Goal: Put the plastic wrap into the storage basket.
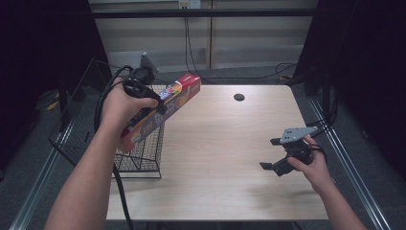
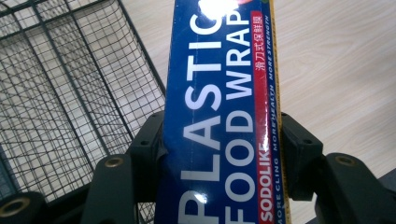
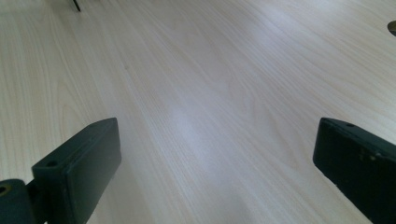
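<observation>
The left gripper (image 2: 219,154) is clamping its two black jaws on the long sides of a plastic food wrap box (image 2: 224,116), the pads pressing against the blue printed carton so that the white lettering is running up between them in the left gripper view. In the high view the left gripper (image 1: 155,103) is holding that box (image 1: 163,108) in the air, tilted, with its red far end pointing up and toward the middle of the table and its near end hanging low above the wire basket (image 1: 139,148). The basket is standing at the left edge of the wooden table (image 1: 220,143), and its black mesh (image 2: 60,93) is showing beneath and beside the box in the left gripper view. The right gripper (image 1: 272,154) is hovering low over the right part of the table with its jaws standing wide apart and nothing between them; in the right gripper view (image 3: 215,158) bare pale wood (image 3: 196,70) is lying between the two pads. A small dark round hole (image 1: 239,97) is sitting in the tabletop near the far edge, well apart from both grippers.
</observation>
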